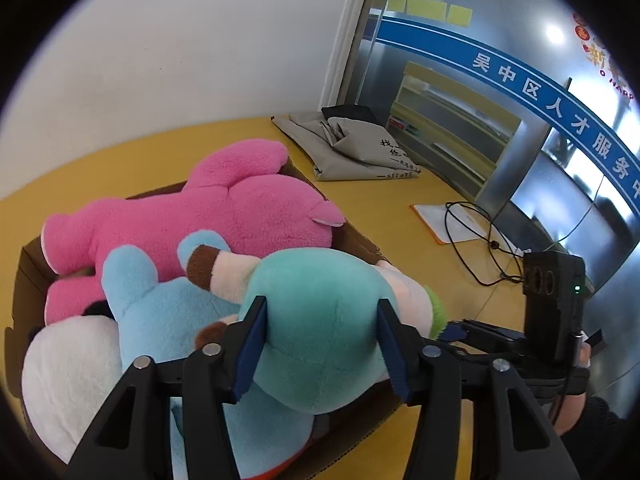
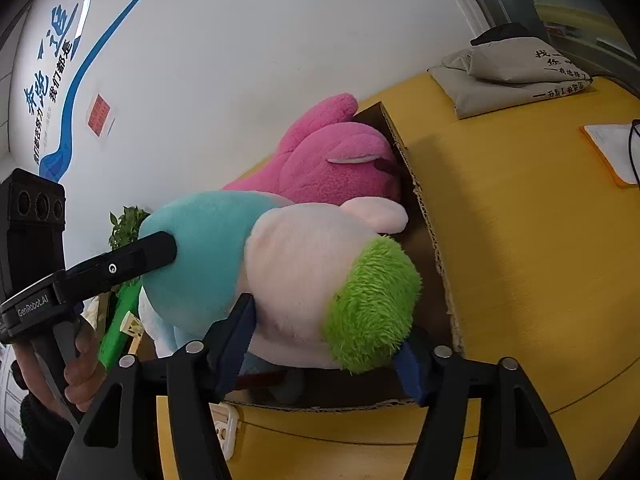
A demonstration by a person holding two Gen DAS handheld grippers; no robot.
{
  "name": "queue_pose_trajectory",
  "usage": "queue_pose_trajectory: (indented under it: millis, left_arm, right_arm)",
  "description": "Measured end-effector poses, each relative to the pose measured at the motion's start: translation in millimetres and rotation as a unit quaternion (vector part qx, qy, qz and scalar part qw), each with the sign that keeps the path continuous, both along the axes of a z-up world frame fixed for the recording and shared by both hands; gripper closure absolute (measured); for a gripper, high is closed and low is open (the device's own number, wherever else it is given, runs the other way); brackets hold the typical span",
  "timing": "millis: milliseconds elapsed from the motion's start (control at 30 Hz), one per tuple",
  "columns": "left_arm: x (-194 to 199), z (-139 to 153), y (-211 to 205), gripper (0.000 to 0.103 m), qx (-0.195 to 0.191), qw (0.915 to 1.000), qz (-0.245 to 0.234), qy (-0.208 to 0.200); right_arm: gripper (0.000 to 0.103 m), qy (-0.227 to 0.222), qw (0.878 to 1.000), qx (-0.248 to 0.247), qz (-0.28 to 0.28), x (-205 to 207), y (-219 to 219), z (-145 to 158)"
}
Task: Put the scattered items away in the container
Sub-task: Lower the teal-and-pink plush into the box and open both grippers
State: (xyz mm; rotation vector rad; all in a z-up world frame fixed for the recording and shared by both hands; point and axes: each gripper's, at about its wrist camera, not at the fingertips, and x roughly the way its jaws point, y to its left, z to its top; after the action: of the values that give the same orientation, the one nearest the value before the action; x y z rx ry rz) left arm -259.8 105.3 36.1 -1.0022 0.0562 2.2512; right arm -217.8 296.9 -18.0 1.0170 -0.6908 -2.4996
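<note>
A cardboard box [image 1: 362, 240] [image 2: 416, 184] on the yellow table holds a pink plush [image 1: 192, 216] [image 2: 336, 164], a light blue plush [image 1: 160, 312] and a white plush [image 1: 68, 368]. A teal and pale pink plush doll with green hair [image 1: 320, 320] [image 2: 304, 280] lies on top of them. My left gripper [image 1: 320, 340] is shut on its teal body. My right gripper [image 2: 324, 344] is shut on its pale pink head, by the green hair. The left gripper also shows in the right wrist view [image 2: 160, 246], pressed into the teal body.
A folded grey cloth bag [image 1: 352, 148] [image 2: 508, 76] lies at the table's far corner. An orange-edged paper [image 1: 444, 220] [image 2: 612, 152] with a black cable [image 1: 472, 240] lies right of the box. A glass partition stands behind; a green plant [image 2: 128, 224] stands left.
</note>
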Motion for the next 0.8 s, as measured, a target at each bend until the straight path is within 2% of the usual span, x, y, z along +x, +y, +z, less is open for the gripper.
queue_pose_trajectory:
  millis: [33,100,167,400,600,667,733,800]
  left_arm:
    - [-1.7,3.6,-4.2,0.044,0.015,0.9999,0.004,-0.001]
    - [-1.5,12.3,-10.1,0.044,0.037,0.9992,0.012,0.004]
    - [3.8,22.8,-13.5,0.044,0.048,0.9985,0.019,0.018]
    - [54.6,45.6,-33.6,0.044,0.043,0.9971,0.043,0.046]
    - [113.2,31.7,-72.4,0.044,0.039,0.9961,0.069,0.037]
    - [133.0,24.5,-87.2,0.042,0.043,0.9950,0.084,0.033]
    - [152.0,17.9,-101.6,0.029,0.045,0.9930,0.103,0.034]
    - [167.9,12.4,-112.8,0.027,0.044,0.9906,0.126,0.032]
  right_arm:
    - [0.025,-0.002,1.000,0.001,-0.001,1.7,2.9,1.4]
    - [0.007,-0.002,1.000,0.016,0.018,9.2,-0.5,6.4]
    - [0.002,0.007,0.998,0.050,0.025,21.6,-10.4,15.7]
    - [0.002,0.040,0.995,0.087,0.004,66.2,-6.6,42.8]
    - [0.001,0.066,0.995,0.075,0.005,88.9,-5.5,71.0]
    - [0.000,0.075,0.994,0.073,0.015,98.3,-14.7,77.7]
    - [0.000,0.084,0.993,0.085,0.024,112.7,-28.0,82.8]
    - [0.000,0.100,0.988,0.113,0.034,128.2,-44.2,86.6]
